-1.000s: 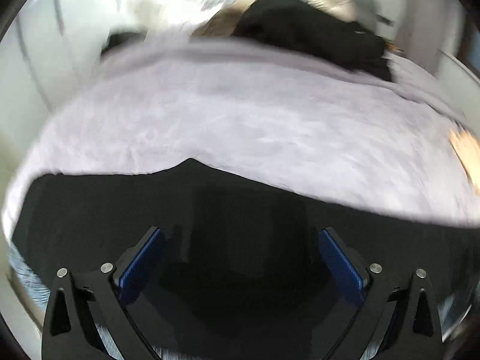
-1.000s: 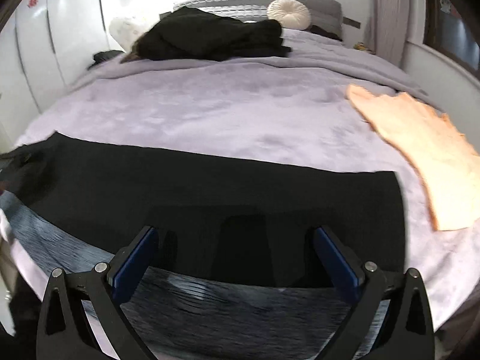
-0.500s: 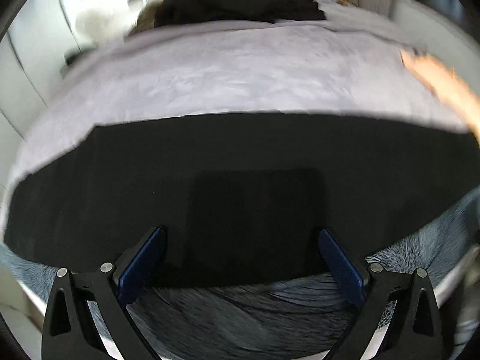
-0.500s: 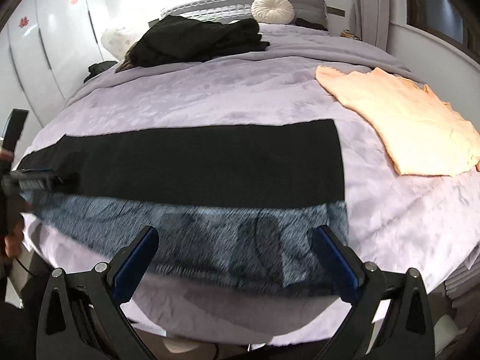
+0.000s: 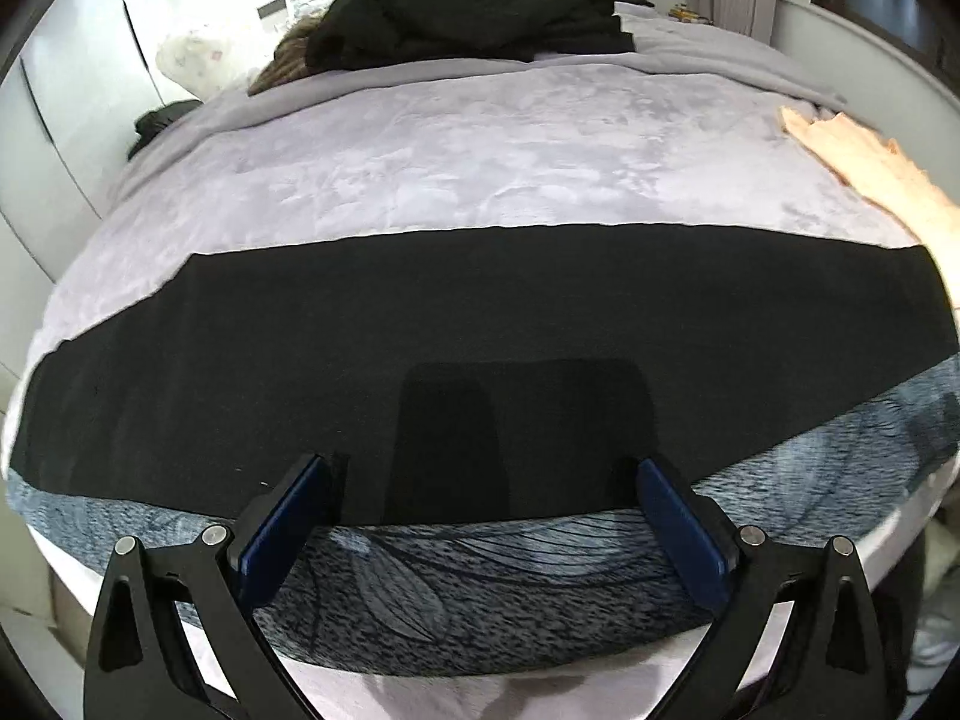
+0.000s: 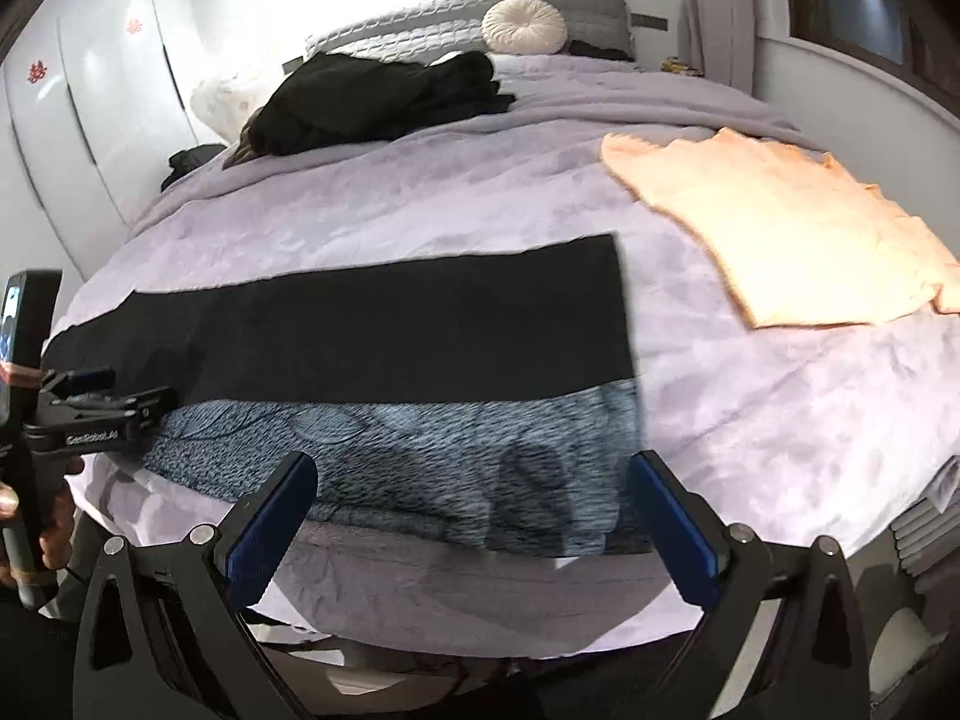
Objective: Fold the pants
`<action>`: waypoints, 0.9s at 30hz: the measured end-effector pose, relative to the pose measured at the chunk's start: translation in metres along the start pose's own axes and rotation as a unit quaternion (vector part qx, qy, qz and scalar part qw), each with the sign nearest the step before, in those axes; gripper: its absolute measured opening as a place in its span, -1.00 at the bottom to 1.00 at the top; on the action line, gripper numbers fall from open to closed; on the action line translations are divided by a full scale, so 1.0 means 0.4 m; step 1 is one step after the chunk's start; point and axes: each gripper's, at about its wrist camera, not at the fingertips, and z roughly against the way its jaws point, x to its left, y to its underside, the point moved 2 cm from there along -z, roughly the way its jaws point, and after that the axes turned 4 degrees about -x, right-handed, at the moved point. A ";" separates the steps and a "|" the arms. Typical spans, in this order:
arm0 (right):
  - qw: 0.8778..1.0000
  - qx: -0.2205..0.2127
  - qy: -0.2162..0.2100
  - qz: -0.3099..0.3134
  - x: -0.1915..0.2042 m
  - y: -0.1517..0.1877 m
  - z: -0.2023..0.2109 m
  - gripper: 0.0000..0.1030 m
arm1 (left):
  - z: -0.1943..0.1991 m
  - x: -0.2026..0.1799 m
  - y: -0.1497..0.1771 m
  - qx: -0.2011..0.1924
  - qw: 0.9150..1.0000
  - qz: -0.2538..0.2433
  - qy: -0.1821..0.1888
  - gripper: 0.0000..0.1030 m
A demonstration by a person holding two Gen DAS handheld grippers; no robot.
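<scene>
Nearest the left wrist camera, the left gripper [image 5: 480, 516] has its blue fingers [image 5: 282, 531] spread wide with nothing between them, hovering over the near edge of the pants [image 5: 480, 324]. In the right wrist view the right gripper [image 6: 474, 516] is likewise wide open and empty, its fingers [image 6: 675, 525] held off the bed's foot edge, apart from the cloth. At about 9 o'clock in that view, a hand [image 6: 54, 531] grips the handle of the left gripper, whose tip lies at the pants' left end; whether it touches the cloth cannot be told. The pants lie flat across the near part of the bed [image 6: 780, 420] as a long band running from 9 to 3 o'clock: a black leg lies farther in, and a grey-blue patterned strip [image 6: 420, 450] shows along its near edge, draping toward the foot of the bed. The lilac bedspread [image 5: 480, 168] stretches beyond. At about 2 o'clock in the right wrist view, a peach garment [image 6: 780, 240] lies flat, well apart from the pants. Farther back, toward 12 o'clock, a heap of black clothing [image 5: 468, 18] rests near the head of the bed, with a round cream cushion [image 6: 524, 27] beyond it against the grey headboard [image 6: 594, 3]. White wardrobe doors [image 6: 90, 90] stand at 10 o'clock.
</scene>
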 end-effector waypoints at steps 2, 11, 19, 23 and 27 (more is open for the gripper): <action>1.000 0.011 0.010 -0.011 -0.029 0.000 -0.008 1.00 | -0.004 -0.004 0.003 0.002 1.000 -0.001 0.004 0.98; 0.991 0.075 -0.022 -0.112 -0.126 0.054 -0.082 1.00 | -0.028 0.002 0.005 0.012 1.000 0.011 0.016 0.98; 0.996 0.015 -0.043 -0.081 -0.140 0.032 -0.041 1.00 | -0.010 0.027 -0.019 0.013 0.998 0.047 0.039 0.98; 0.994 0.009 -0.052 -0.100 -0.157 0.025 -0.038 1.00 | 0.003 0.022 -0.035 0.008 0.998 0.050 0.043 0.98; 0.996 -0.003 -0.043 -0.077 -0.129 -0.004 -0.020 1.00 | 0.014 0.013 -0.047 0.002 0.998 0.048 0.043 0.98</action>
